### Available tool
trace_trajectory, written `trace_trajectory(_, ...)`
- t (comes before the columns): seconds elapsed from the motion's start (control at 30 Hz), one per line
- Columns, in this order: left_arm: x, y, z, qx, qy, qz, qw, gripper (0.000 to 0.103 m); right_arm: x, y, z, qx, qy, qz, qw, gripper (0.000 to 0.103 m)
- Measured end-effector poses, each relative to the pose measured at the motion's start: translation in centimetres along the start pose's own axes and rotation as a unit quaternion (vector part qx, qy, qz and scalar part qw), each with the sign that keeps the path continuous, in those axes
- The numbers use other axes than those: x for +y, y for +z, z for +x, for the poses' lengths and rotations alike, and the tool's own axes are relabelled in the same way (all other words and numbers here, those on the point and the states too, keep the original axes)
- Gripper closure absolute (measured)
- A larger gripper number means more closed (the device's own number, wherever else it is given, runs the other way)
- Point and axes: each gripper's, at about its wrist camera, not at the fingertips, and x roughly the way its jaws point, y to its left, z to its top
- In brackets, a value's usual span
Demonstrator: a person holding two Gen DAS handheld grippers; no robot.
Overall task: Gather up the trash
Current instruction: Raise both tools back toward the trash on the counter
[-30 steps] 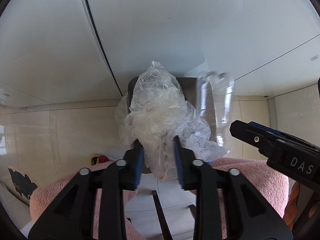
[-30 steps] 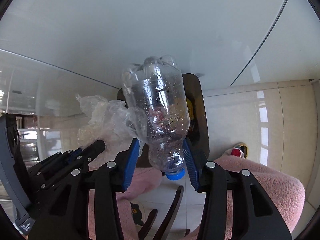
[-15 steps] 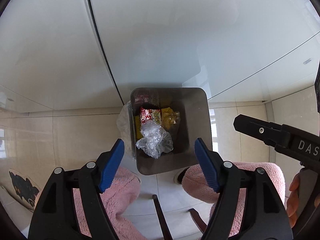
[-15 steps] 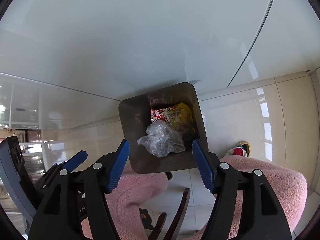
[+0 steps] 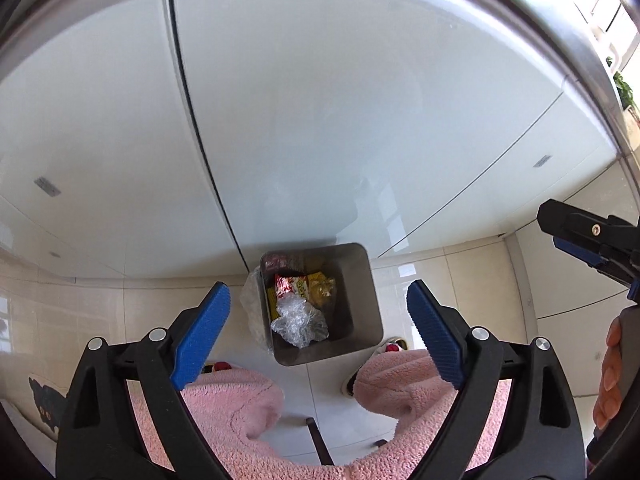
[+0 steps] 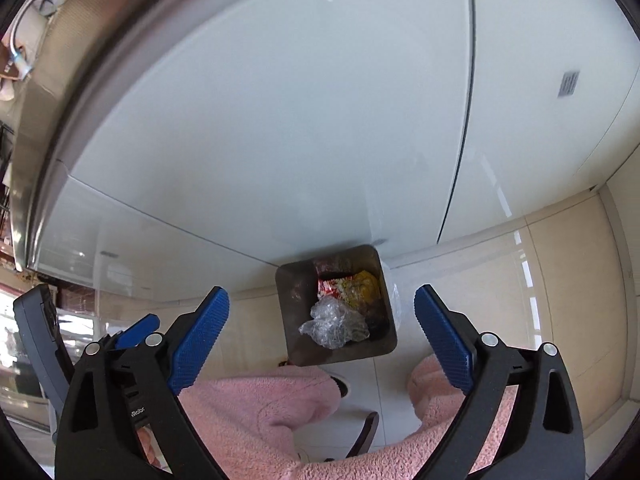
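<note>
Both wrist cameras look steeply down from high above the floor, past white cabinet doors filling the upper frame. Each view shows the trash bin (image 5: 320, 304) (image 6: 336, 308) near centre, far below, between its own tool's blue fingers.

left tongs (image 5: 318, 334): black frame, blue ribbed pads, silver screws | legs (image 6: 260, 412): pink fleece (fuzzy)

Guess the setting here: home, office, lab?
Most likely a home, perhaps a kitchen. A small metal trash bin holding snack wrappers and crumpled clear plastic stands on glossy beige floor tiles against pale glossy cabinet fronts, and the person wears fluffy pink loungewear.
</note>
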Motion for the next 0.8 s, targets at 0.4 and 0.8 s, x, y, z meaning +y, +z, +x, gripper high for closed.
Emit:
trace_trajectory(0.4,-5.9,6.8,-10.9,-0.096,-0.024,0.058,0.9934,0.015,1.1,6.5,-13.6,-0.105,-0.001,-0.011,0.994,0.003)
trace_trajectory(0.8,-10.7,14.7,-12.9,-0.14,-0.035,0.104,0.9841,0.015,0.7,14.7,-17.3,-0.131,-0.001,0.018,0.991,0.003)
